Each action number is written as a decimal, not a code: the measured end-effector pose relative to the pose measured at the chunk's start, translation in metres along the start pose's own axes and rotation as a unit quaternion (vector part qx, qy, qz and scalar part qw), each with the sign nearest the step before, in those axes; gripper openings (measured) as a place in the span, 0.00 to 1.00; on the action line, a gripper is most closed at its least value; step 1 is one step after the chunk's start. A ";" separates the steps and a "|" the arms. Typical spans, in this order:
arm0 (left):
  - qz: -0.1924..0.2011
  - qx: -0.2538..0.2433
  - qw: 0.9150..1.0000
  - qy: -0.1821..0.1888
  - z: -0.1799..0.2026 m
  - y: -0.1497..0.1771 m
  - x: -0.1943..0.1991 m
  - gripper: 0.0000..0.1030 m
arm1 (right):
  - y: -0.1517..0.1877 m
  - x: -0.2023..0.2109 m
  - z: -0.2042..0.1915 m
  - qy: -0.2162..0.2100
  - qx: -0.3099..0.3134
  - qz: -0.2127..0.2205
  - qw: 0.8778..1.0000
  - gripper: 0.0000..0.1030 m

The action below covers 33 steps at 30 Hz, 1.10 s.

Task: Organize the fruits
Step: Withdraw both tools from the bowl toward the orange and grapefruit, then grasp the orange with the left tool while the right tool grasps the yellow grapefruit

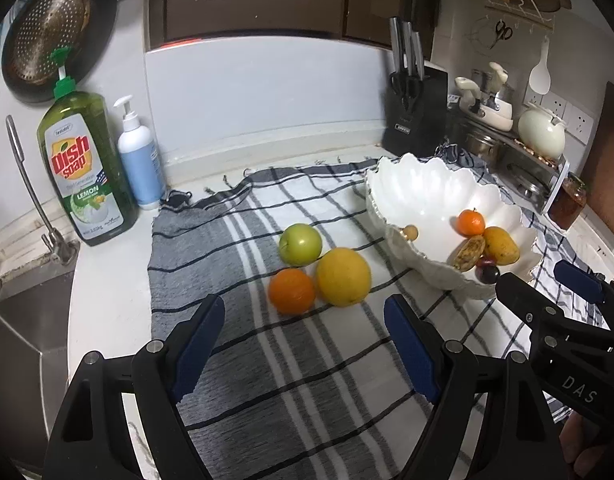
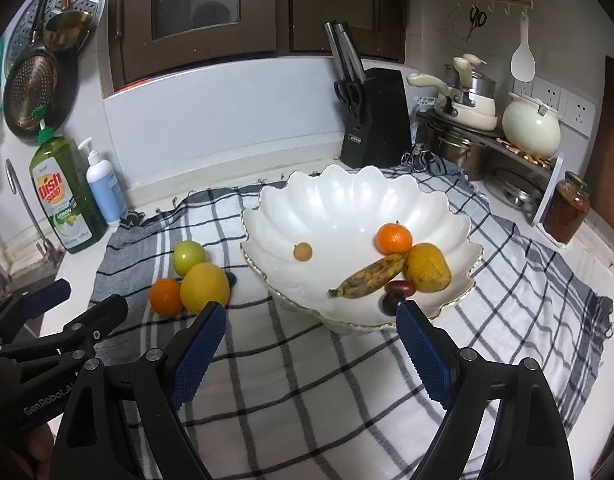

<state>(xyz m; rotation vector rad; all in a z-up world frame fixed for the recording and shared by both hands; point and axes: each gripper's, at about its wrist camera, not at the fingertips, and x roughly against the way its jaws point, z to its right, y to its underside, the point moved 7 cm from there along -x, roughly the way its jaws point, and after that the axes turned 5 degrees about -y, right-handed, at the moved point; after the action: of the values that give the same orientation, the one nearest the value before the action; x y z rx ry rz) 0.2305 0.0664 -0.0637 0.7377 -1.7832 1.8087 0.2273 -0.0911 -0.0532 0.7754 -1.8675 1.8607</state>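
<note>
Both my left gripper and right gripper hang wide and empty above the cloth, with apple, orange and lemon clustered left of the bowl.

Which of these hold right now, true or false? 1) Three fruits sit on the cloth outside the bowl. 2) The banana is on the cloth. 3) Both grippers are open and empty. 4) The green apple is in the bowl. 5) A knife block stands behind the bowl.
1) True: green apple, orange and big yellow fruit lie on the cloth.
2) False: the banana lies in the bowl.
3) True: left gripper and right gripper are open, holding nothing.
4) False: it sits on the cloth.
5) True: knife block.
</note>
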 end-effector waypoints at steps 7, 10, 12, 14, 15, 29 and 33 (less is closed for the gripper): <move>-0.015 0.000 1.000 -0.002 -0.006 0.010 -0.015 0.79 | 0.009 -0.011 -0.004 0.003 -0.003 -0.009 1.000 0.85; -0.022 -0.001 1.000 -0.003 -0.007 0.012 -0.023 0.79 | 0.011 -0.016 -0.005 0.006 -0.005 -0.012 1.000 0.85; -0.027 -0.001 1.000 -0.003 -0.008 0.014 -0.029 0.79 | 0.013 -0.021 -0.005 0.007 -0.007 -0.015 1.000 0.85; -0.035 0.000 0.999 -0.004 -0.010 0.017 -0.037 0.79 | 0.016 -0.027 -0.006 0.007 -0.009 -0.020 1.000 0.85; -0.039 -0.001 0.999 -0.005 -0.011 0.019 -0.042 0.79 | 0.018 -0.031 -0.008 0.005 -0.010 -0.024 1.000 0.85; -0.068 -0.004 0.998 -0.006 -0.018 0.020 -0.088 0.68 | 0.003 -0.044 -0.019 0.049 0.019 0.016 0.998 0.85; -0.074 -0.006 0.997 -0.001 -0.017 0.018 -0.098 0.66 | -0.004 -0.053 -0.018 0.050 0.020 0.017 0.998 0.85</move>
<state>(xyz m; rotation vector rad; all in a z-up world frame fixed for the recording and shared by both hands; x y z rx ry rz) 0.2896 0.0856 -0.1440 0.8457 -1.6915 1.6997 0.2682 -0.0673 -0.0825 0.6546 -1.7972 1.9250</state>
